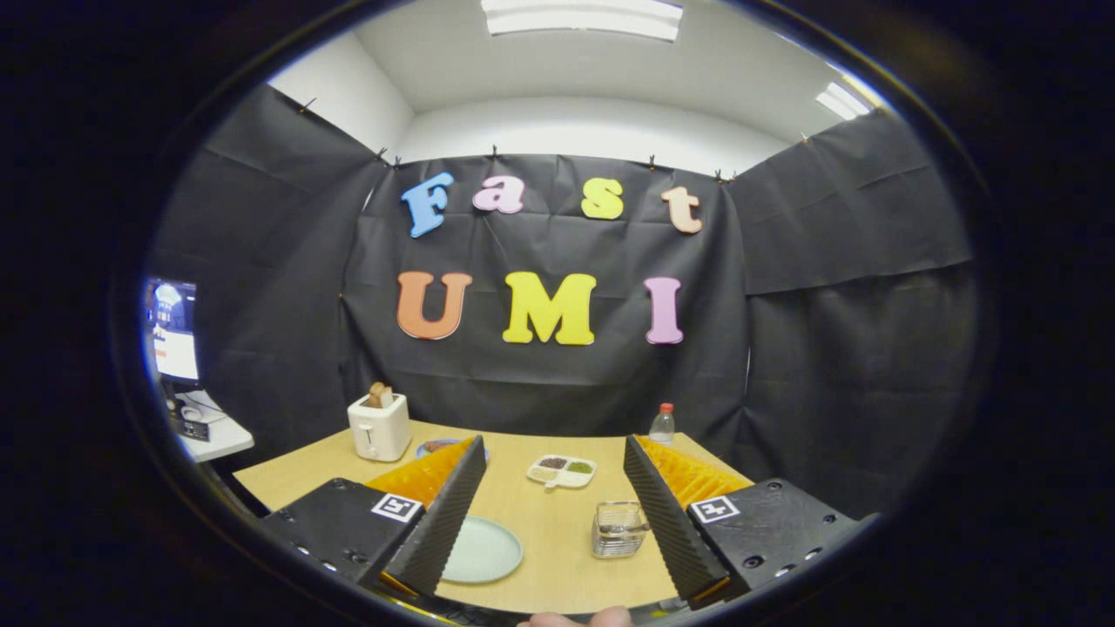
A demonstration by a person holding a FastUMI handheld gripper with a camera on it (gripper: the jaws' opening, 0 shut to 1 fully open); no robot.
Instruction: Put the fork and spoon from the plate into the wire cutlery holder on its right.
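On the wooden table (557, 522), between the two spread fingers of our gripper (557, 509), we see the pale green plate (483, 550) and, to its right, the wire cutlery holder (618, 529). The fingers stand wide apart and grip nothing; both are raised above the tabletop, with the plate partly tucked behind the left finger and the holder just beside the right one. The holder appears to have some metal already standing in it, though we cannot make out what. On the part of the plate that shows, we cannot pick out a fork or a spoon; if any lie there, they are hidden by the left finger or too faint to tell.

We judge that a fork and spoon would be light, stiff and slick, lying flat on a smooth plate, so they could skid or spin if we nip them off-centre. We would take each by the middle of its handle, fingers crosswise to it, closing gently so it does not skate away. The plate itself may slide or chip if we press down hard. The holder is light wire and could tip if knocked.

Beyond the fingers sit a divided snack dish (562, 471), a white toaster (379, 427) with bread in it, a bluish plate (435, 448) beside it, and a small bottle (663, 425) near the far edge.
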